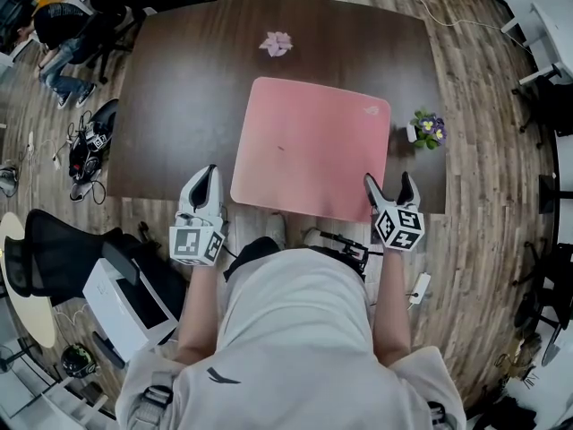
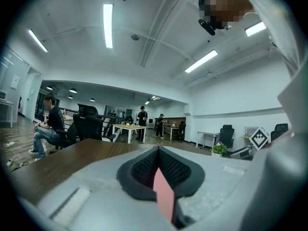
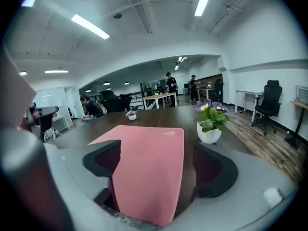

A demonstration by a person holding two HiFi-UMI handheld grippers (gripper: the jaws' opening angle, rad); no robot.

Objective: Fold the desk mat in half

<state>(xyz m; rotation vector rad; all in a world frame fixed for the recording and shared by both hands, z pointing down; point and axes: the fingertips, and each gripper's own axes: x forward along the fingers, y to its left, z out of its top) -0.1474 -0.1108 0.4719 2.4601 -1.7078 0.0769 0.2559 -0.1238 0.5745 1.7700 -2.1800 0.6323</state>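
A pink desk mat is seen lying flat and unfolded on a dark brown tabletop. It is plain, matte and nearly square, with rounded corners and a small pale mark at its far right corner. Its slightly longer side is laid across the tabletop from left to right, and the whole sheet is turned a little, so that its right side lies nearer the person. Its near edge is set at the tabletop's near edge.

The left gripper is held at the mat's near left corner; its jaws are pressed together, and a thin pink strip of the mat is pinched between them. The right gripper is spread wide around the near right corner, with the mat lying between the jaws and not squeezed.

A small potted plant with purple and yellow flowers is placed just right of the mat, and a small pink object beyond it. The tabletop is surrounded by wood-plank floor; an open office with strip lights, desks and chairs is seen, and a seated person at the far left.
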